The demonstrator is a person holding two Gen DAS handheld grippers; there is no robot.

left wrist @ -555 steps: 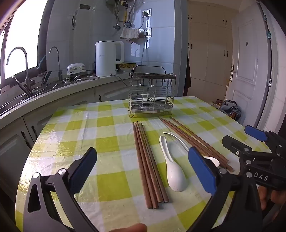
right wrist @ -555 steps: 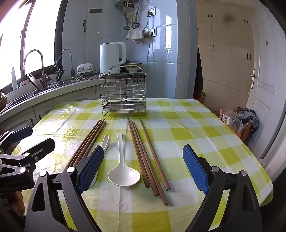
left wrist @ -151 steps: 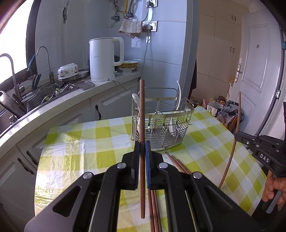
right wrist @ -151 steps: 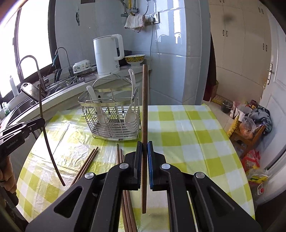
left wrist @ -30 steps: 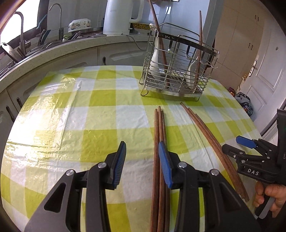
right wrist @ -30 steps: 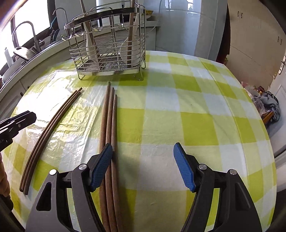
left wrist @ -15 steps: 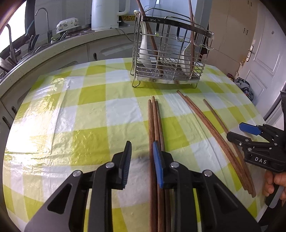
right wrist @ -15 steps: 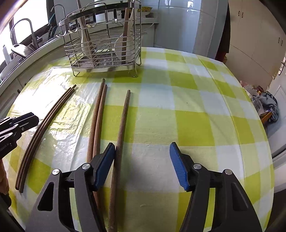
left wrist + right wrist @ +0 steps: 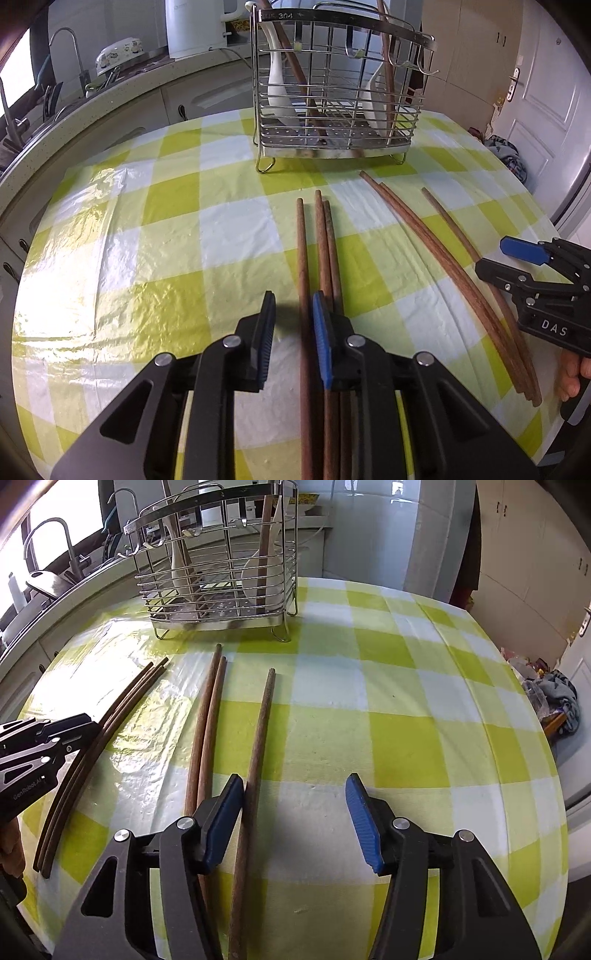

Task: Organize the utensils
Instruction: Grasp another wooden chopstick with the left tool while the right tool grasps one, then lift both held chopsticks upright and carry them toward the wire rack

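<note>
Compared with a second ago, one chopstick [image 9: 255, 760] lies split off from its two neighbours, now between the pads of the right gripper [image 9: 295, 819], whose jaws are closing, not yet pressing it. Left gripper [image 9: 293, 339] has narrowed around the leftmost chopstick [image 9: 301, 258] of its trio, untouched. Both spoons [image 9: 277, 92] stand in the wire rack [image 9: 332, 144] on the worktop [image 9: 166, 240].
</note>
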